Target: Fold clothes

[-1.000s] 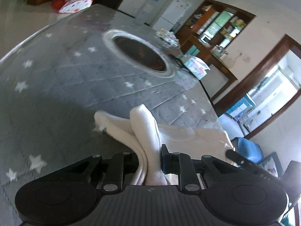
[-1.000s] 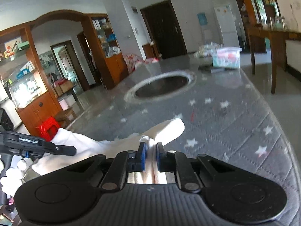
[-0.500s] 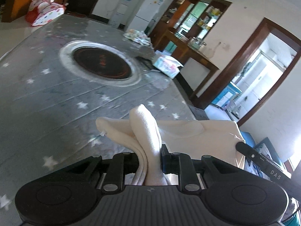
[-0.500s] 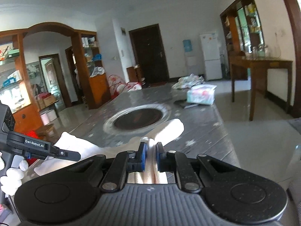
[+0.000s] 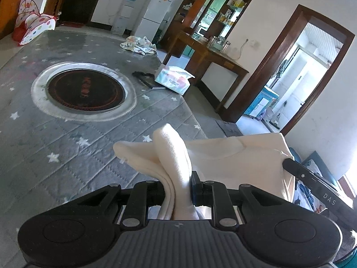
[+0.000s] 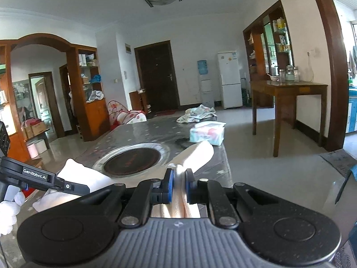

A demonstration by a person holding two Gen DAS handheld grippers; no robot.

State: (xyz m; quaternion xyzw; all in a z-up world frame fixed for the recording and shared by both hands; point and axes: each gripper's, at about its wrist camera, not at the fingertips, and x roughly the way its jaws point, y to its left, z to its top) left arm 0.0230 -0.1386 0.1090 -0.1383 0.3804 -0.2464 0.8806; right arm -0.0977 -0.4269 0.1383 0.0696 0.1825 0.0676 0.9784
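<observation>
A cream-white garment [image 5: 223, 158] hangs stretched between my two grippers above the near end of the grey star-patterned table [image 5: 67, 134]. My left gripper [image 5: 178, 189] is shut on a bunched fold of it. My right gripper [image 6: 177, 184] is shut on another fold of the garment [image 6: 196, 156], which sticks forward past the fingers. The right gripper's body [image 5: 312, 178] shows at the right edge of the left wrist view, and the left gripper's body [image 6: 33, 176] at the left of the right wrist view.
The table holds a round dark hotplate [image 5: 84, 89] in its middle, a tissue pack [image 5: 174, 78], a black flat object [image 5: 147, 79] and a crumpled patterned cloth [image 5: 138, 44] at the far end. A wooden side table [image 6: 287, 102] stands to the right.
Both grippers have risen and tilted up with the garment; the views now look across the table into the room. Both stay shut on the cloth.
</observation>
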